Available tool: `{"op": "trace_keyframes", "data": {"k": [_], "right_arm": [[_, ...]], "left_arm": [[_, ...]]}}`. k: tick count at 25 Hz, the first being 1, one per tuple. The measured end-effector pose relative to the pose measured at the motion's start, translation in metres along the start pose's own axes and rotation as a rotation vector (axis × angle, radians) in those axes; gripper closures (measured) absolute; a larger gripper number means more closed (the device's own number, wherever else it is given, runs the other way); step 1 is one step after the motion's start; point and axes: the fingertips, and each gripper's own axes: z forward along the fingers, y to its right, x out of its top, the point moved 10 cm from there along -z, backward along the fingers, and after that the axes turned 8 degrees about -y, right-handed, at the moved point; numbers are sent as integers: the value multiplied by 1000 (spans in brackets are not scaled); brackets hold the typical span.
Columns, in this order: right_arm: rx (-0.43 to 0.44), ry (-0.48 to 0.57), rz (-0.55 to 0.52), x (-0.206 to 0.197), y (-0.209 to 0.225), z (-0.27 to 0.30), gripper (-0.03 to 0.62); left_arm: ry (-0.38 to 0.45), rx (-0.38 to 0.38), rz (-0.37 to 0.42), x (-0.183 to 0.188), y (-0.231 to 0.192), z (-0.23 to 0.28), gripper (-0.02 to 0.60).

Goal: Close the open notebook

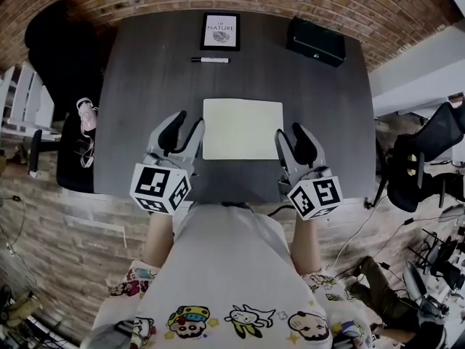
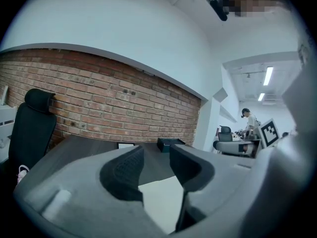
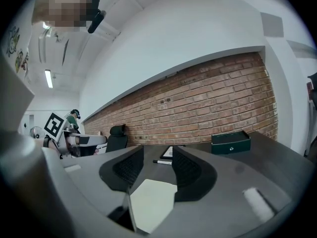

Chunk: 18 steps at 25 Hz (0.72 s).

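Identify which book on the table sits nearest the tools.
The white notebook, between left tool and right tool; the black-bordered book sits at the far edge, beyond the pen.

The only words that can be read are "OF NATURE", in dark capitals above a round emblem on the white cover of a black-bordered book (image 1: 219, 31), which lies at the middle of the far edge of the table (image 1: 131, 93). A small pale mark on the black box (image 1: 315, 41) near the far right corner is too small to read. The cubes on the left gripper (image 1: 187, 122) and the right gripper (image 1: 289, 131) carry black-and-white square coded markers, without letters
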Motion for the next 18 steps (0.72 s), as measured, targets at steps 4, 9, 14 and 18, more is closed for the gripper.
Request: {"op": "trace_keyframes", "data": {"k": [4,9,14,18], "right_arm": [[-12,-13,31,-1,1,7,418],[-13,-34,88,-10,3,11,416],[-16,-88,153,-32,3,17,416],[-9,-124,224,-53,2,22,416]], "left_arm": [[-26,-24,-10,0,-7,11,423],[-92,-73,-68,-14,-11,24,423],[-183,-98,-162,-42,-23,35,423],[-251,-107,-203,-65,-29,42,423]]}}
